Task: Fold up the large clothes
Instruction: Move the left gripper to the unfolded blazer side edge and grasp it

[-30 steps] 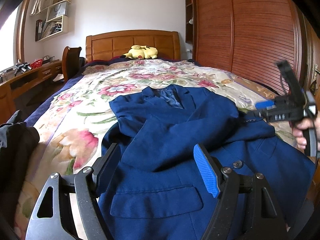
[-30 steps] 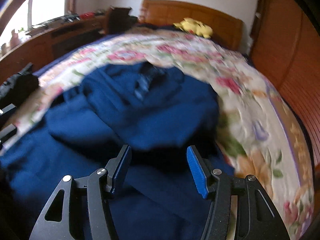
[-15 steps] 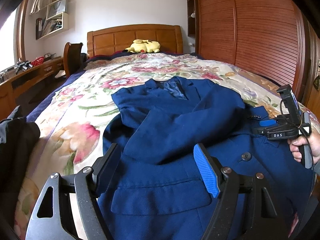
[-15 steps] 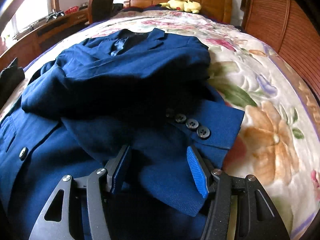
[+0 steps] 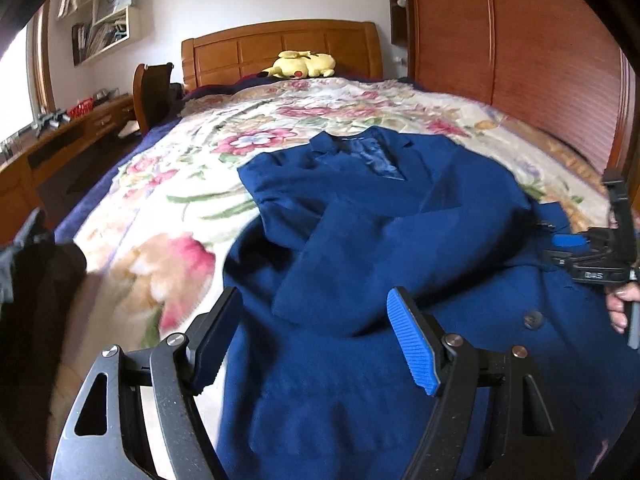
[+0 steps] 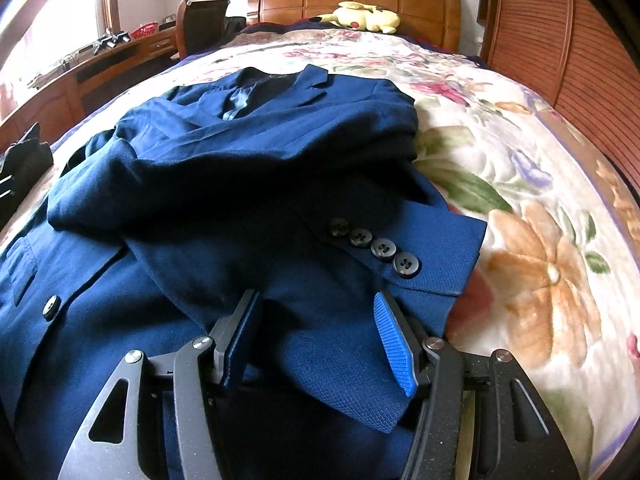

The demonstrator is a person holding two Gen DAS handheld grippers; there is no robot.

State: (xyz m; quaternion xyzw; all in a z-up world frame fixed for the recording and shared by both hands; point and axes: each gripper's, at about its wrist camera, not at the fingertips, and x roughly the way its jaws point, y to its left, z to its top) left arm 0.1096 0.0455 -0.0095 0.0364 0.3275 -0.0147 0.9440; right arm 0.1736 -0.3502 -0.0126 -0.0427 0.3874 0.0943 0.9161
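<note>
Nearest us, our left gripper stands released, jaws wide above the lower front of the dark blue woollen suit jacket. Our right gripper is also unclenched, its blue ribbed pads straddling the jacket's buttoned sleeve cuff without pressing it. The jacket lies face up across the foot end of the floral cream bedspread, nearer its right edge, sleeves folded over the chest. Farther off, a yellow plush toy rests against the wooden headboard.
</note>
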